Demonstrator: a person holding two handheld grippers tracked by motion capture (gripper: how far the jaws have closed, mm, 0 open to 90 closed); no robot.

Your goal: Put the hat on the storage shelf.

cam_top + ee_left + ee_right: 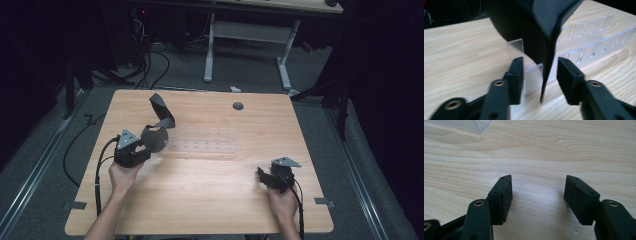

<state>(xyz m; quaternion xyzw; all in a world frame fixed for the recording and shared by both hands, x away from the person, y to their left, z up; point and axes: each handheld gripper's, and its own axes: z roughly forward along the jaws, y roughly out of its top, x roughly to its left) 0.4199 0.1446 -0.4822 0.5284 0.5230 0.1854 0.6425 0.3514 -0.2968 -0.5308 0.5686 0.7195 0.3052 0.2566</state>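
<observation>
The left tongs (537, 72) stand wide, with the lower edge of a dark strap (529, 27) hanging in the gap between the jaws. No jaw looks pressed against it, so I judge it caught loosely or about to be nipped rather than gripped. In the high view the strap (159, 125) curls up and away from the left tongs (145, 147), its long axis running from the jaws toward the far side of the worktop (210, 200), the free end twisted in the air. Just beyond those jaws lies a clear slotted tray (586, 40), long side stretching rightward, probably where the strap is meant to go. The right tongs (537, 195) are wide and empty, hovering low over bare wood well apart from the strap, likely waiting; a corner of the tray (477, 126) lies ahead of them.
</observation>
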